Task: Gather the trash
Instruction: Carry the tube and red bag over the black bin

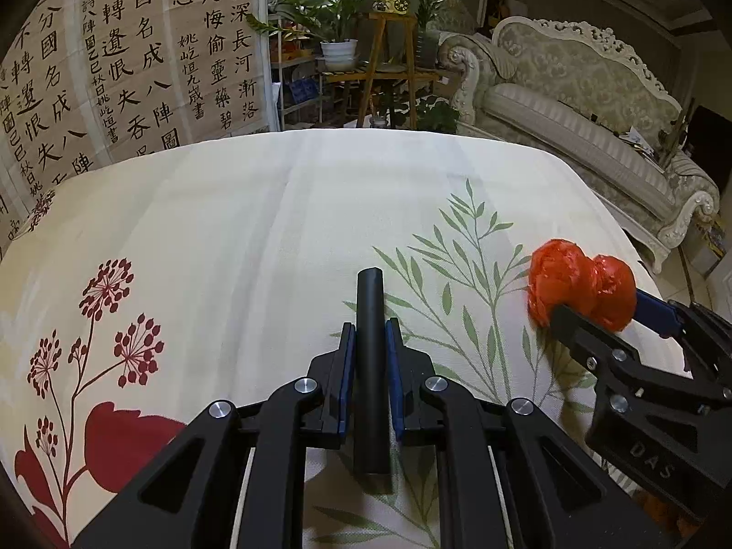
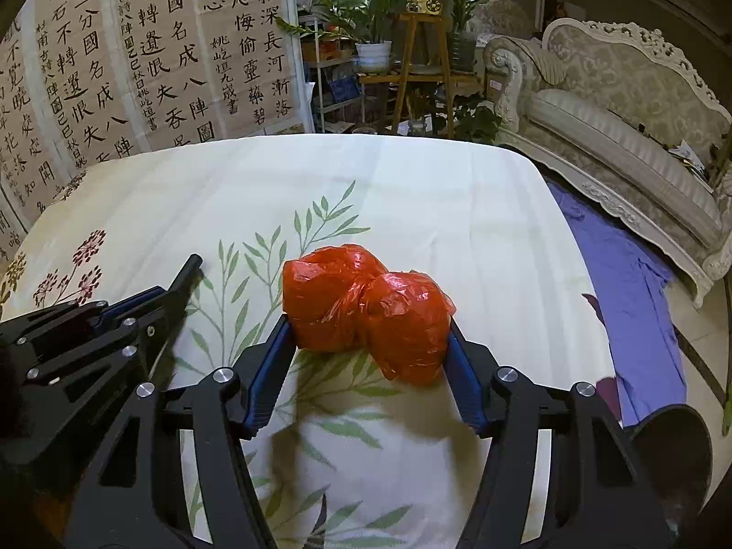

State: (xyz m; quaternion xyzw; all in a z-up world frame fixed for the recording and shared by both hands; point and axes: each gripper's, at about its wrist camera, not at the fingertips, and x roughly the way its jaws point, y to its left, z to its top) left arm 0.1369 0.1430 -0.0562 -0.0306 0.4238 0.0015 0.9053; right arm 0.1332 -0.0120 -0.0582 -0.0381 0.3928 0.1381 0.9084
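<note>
On the flower-printed cloth covering the worktop [image 2: 411, 192], a crumpled red plastic bag [image 2: 366, 311] lies between the blue pads of the right tool [image 2: 368, 334], whose fingers touch it on both sides, so the bag is gripped. To its left, the left tool [image 1: 370, 352] is clamped tight on a black tube [image 1: 371, 366], which juts forward past its fingertips.

Orange-red bag [image 2: 366, 311] between blue-padded black jaws; black tube [image 1: 371, 366]; cream cloth [image 2: 411, 192], green leaf and dark red flower print.
</note>
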